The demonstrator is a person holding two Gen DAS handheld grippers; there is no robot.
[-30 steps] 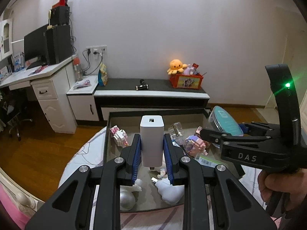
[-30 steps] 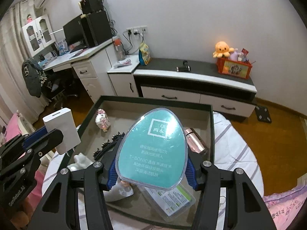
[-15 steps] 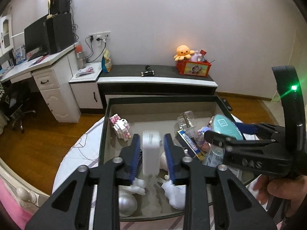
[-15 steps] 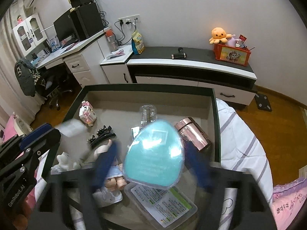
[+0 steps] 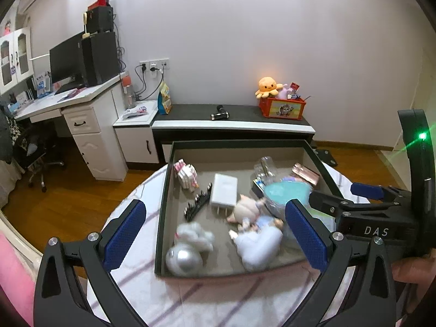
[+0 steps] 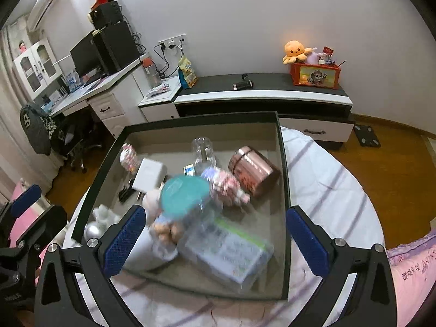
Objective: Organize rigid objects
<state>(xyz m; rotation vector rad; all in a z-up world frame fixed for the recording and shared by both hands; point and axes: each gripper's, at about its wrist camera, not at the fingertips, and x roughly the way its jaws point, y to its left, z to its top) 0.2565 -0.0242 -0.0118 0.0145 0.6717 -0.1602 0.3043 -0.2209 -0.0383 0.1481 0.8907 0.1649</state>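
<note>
A white charger block [image 5: 224,193] lies flat in the dark-rimmed box [image 5: 160,218], left of centre. A teal egg-shaped case [image 5: 286,192] rests on the clutter at the box's right. My left gripper [image 5: 215,218] hovers over the box's near side, its jaws opening wide, with nothing pressed between the pads. In the right wrist view the teal case [image 6: 185,196] and the charger [image 6: 150,173] lie in the box [image 6: 283,190]. My right gripper [image 6: 214,218] hangs above them, jaws also opening, holding nothing. Each gripper shows in the other's view: right [image 5: 354,199], left [image 6: 30,204].
The box also holds a rose-gold canister [image 6: 252,170], a clear bottle [image 5: 263,166], a pink block figure [image 5: 186,174], a black comb clip [image 5: 197,201], a silver ball [image 5: 182,257], doll figures and a clear plastic pack [image 6: 226,248]. It sits on a round striped tablecloth [image 5: 136,272].
The left gripper let go of the white charger, which now lies flat in the box. The right gripper released the teal case onto the clutter. Both jaws spread wide.
</note>
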